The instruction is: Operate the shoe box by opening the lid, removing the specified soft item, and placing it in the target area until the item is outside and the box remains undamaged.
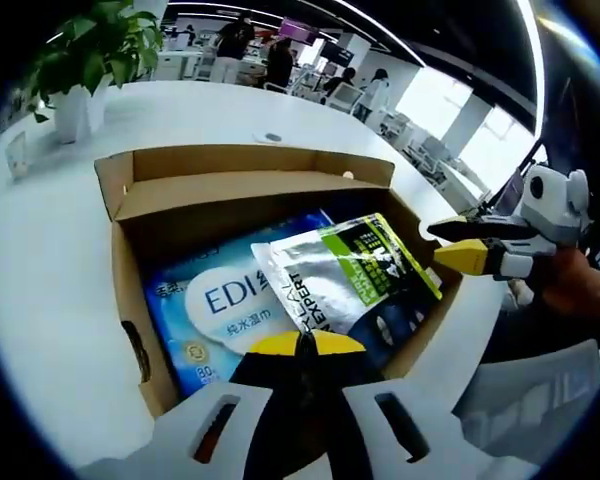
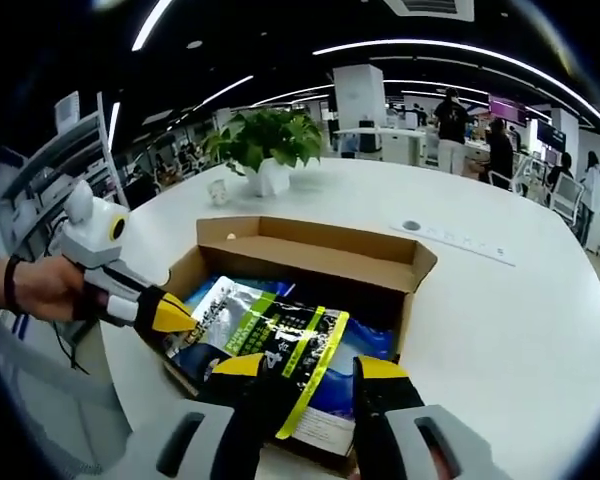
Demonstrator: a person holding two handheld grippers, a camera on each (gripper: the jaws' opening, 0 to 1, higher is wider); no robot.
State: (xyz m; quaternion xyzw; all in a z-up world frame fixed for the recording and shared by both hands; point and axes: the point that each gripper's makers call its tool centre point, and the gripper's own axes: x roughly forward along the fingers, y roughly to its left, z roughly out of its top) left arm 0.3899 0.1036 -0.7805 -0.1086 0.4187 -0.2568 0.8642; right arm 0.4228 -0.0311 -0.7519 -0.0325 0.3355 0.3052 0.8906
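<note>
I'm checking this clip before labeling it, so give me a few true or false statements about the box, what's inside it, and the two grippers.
1. The shoe box is open. True.
2. A silver and green pouch lies on top of a blue wipes pack inside the box. True.
3. The box sits on a dark wooden floor. False: it rests on a white table.
4. The right gripper has its jaws shut tight. False: they stand apart over the pouch.
5. A potted plant stands on the table beyond the box. True.
6. The left gripper holds the pouch in the air. False: the pouch lies in the box.
</note>
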